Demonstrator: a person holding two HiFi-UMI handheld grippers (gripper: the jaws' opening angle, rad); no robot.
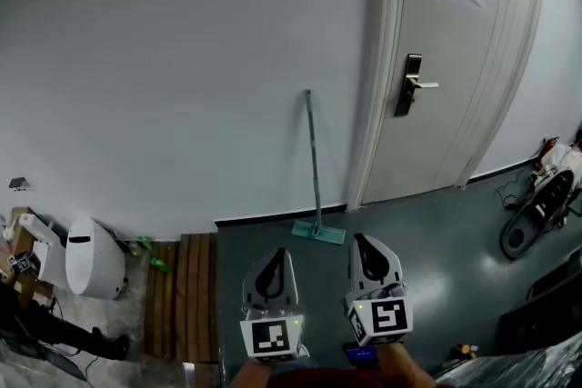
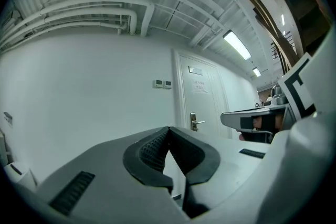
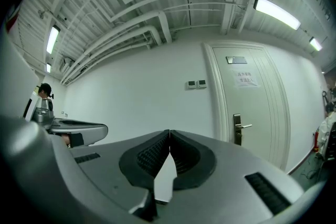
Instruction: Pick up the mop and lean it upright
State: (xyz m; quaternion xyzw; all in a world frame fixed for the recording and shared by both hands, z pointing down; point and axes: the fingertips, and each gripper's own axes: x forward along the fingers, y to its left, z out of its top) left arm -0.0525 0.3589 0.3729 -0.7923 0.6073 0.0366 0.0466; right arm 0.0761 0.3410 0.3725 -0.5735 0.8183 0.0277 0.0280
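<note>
Left gripper (image 1: pixel 275 257): lowest in the head view, just beside its partner, pointing level toward the wall and well apart from the mop (image 1: pixel 314 159).
Left fingers (image 2: pixel 149 150): pressed together tip to tip with nothing between them. This closed, empty posture fits a gripper with no load to carry.
Right gripper (image 1: pixel 364 246): beside the left one and slightly further forward, on the same heading.
Right fingers (image 3: pixel 148 157): together at the tips and empty. Only a pale background shows in the notch below the contact point.
Floor (image 1: pixel 427 223): dark grey and bare between the grippers and the mop, so nothing obstructs a further approach if one is needed.
Wooden slats (image 1: pixel 182 295): lying on the floor to the left, away from the mop and not involved.
Mop head (image 1: pixel 319 233): a flat teal pad resting on the floor, set slightly out from the skirting. It is judged to act as the base that keeps the handle from sliding.
Mop handle (image 1: pixel 311 127): near upright, its upper end appearing to rest on the wall, so the lean holds it without a grip.
Wall (image 1: pixel 182 59): plain white, serving as the support surface.
Door (image 1: pixel 455 59): closed, just to the right of the mop. The mop stands outside the frame.
Task status: judged complete, with the mop standing unaided.
</note>
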